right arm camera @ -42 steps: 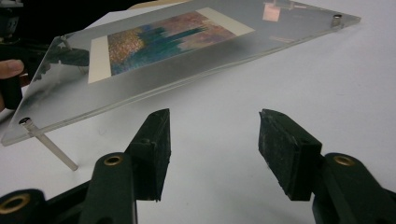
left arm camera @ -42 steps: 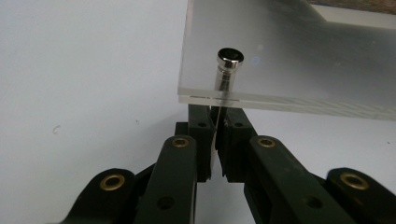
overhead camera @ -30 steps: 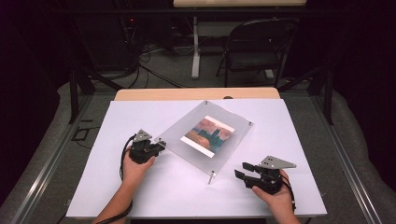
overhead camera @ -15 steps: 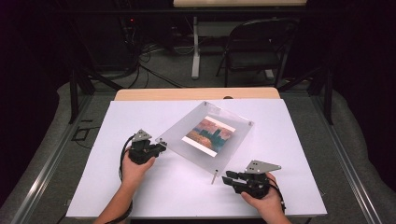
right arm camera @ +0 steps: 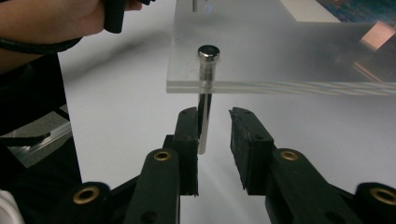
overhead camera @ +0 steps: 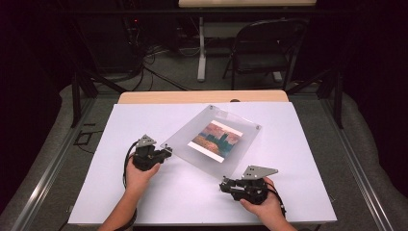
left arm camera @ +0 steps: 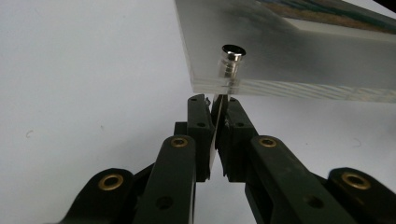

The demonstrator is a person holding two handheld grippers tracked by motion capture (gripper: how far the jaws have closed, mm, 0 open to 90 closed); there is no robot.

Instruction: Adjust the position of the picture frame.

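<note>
Clear acrylic picture frame [right arm camera: 289, 51] cut off by the right gripper view's top and right edges; printed picture barely legible there.

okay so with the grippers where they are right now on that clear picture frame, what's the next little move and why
Probably finish closing the right gripper on the metal standoff pin under the acrylic frame. Its jaws have just been closing, and the pin stands between them, close beside one pad with a clear gap to the other. The left gripper is already shut on its corner's pin, so that side looks steadied.
</note>
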